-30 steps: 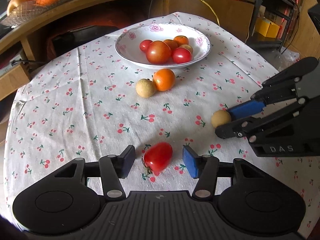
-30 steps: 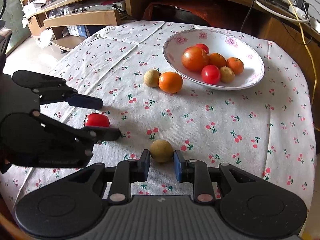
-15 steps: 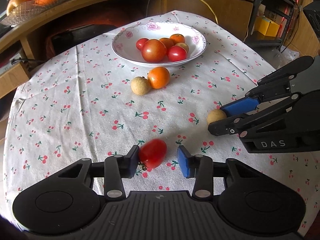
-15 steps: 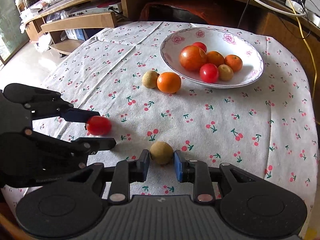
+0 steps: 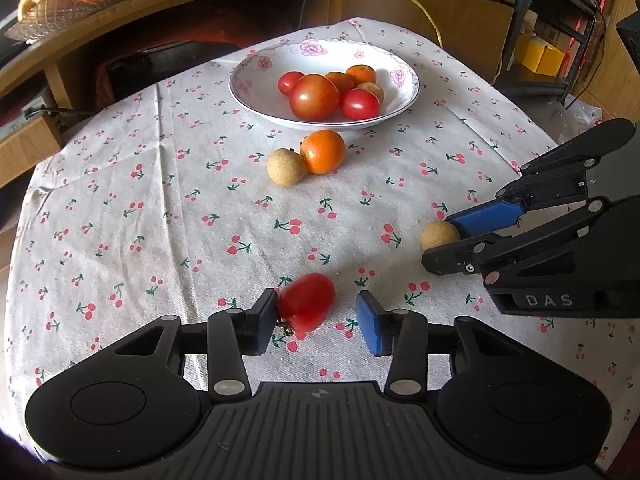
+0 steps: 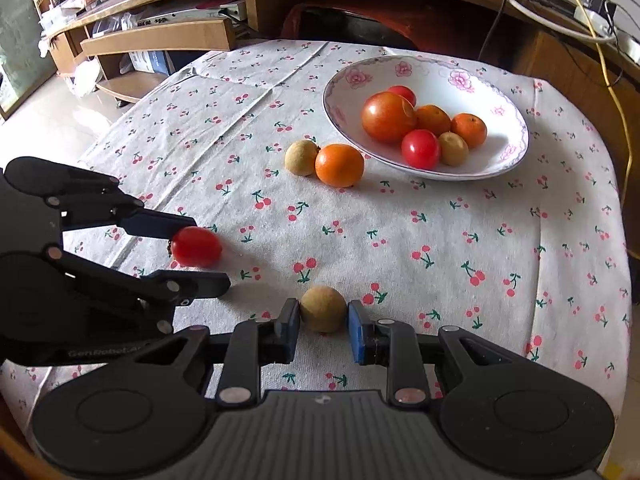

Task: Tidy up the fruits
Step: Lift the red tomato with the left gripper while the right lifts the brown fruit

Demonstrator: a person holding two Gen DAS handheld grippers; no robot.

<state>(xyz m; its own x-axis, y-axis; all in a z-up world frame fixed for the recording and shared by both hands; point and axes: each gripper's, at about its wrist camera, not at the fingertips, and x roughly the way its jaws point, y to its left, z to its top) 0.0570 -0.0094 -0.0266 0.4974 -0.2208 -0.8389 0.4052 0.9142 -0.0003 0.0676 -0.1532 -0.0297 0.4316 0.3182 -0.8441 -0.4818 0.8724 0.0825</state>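
Red and glossy, the small oval tomato [image 5: 306,305] lies on the cherry-printed cloth of the worktop [image 5: 168,208] near its front edge, between the jaws of the left gripper [image 5: 316,318]. Those jaws have just been closing, yet they are not clamped: the left pad touches the tomato's stem end while a clear gap of cloth shows between the fruit and the right pad. The tomato looks slightly smeared, so it may be rolling. Its long axis runs slantwise, roughly across the gap, stem end low against the left pad.

Toward the right edge of the worktop, the right gripper [image 6: 323,326] has its jaws drawn in on a round tan longan-like fruit [image 6: 323,309], a blue pad on either side with almost no gap; it reads as clamped, the fruit resting on the cloth.

At the far edge stands the white flower-rimmed bowl [image 5: 256,92], holding tomatoes and small oranges. Just in front of it, touching each other, sit a loose orange mandarin [image 5: 322,151] and a second tan round fruit [image 5: 285,167].

Judged from this, the coming move turns on the tomato sitting off-centre, hard against the left pad. If the jaws close further the right pad must travel the whole gap, and the smooth fruit could be pushed or squirted forward rather than pinched.
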